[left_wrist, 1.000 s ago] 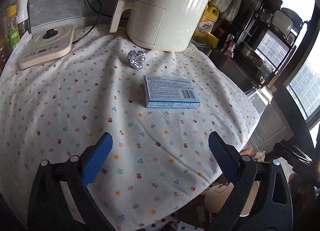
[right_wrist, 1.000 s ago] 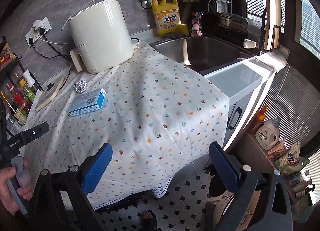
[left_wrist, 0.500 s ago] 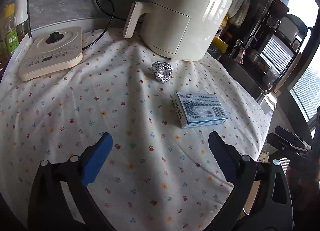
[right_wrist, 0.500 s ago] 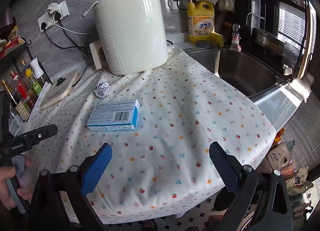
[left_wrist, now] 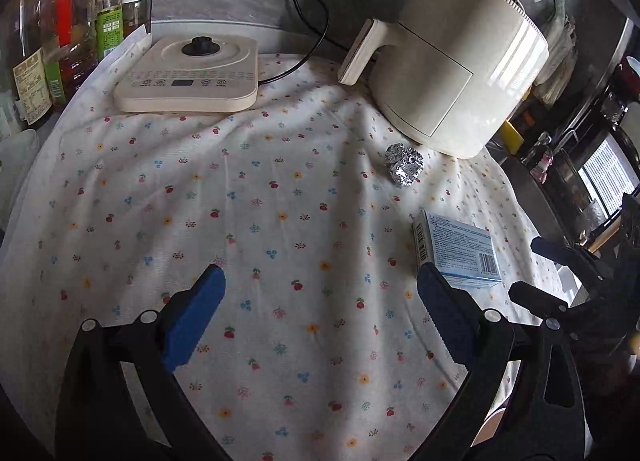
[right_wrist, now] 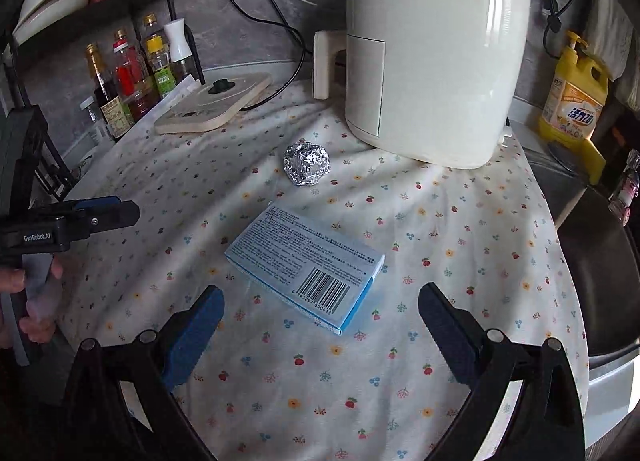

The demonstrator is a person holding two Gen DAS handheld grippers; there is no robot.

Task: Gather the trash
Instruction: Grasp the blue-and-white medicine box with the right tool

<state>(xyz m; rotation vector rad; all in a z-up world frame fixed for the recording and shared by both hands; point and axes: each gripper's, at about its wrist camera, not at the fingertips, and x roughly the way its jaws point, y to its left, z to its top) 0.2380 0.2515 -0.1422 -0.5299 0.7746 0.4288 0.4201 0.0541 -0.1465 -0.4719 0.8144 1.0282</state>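
Note:
A crumpled foil ball lies on the floral tablecloth in front of the cream air fryer. A flat blue and white carton with a barcode lies nearer the table's front. My left gripper is open over bare cloth, the carton just beyond its right finger. My right gripper is open, hovering just short of the carton, which sits between its fingers' line. Each gripper shows in the other's view.
A flat cream appliance base with a black knob sits at the back left. Sauce bottles stand on a rack beside it. A yellow detergent bottle and a steel sink lie to the right. Cables run along the wall.
Both grippers have moved in over the table. The carton and foil ball loom larger in the right wrist view; the left gripper swung left, shifting both to its right.

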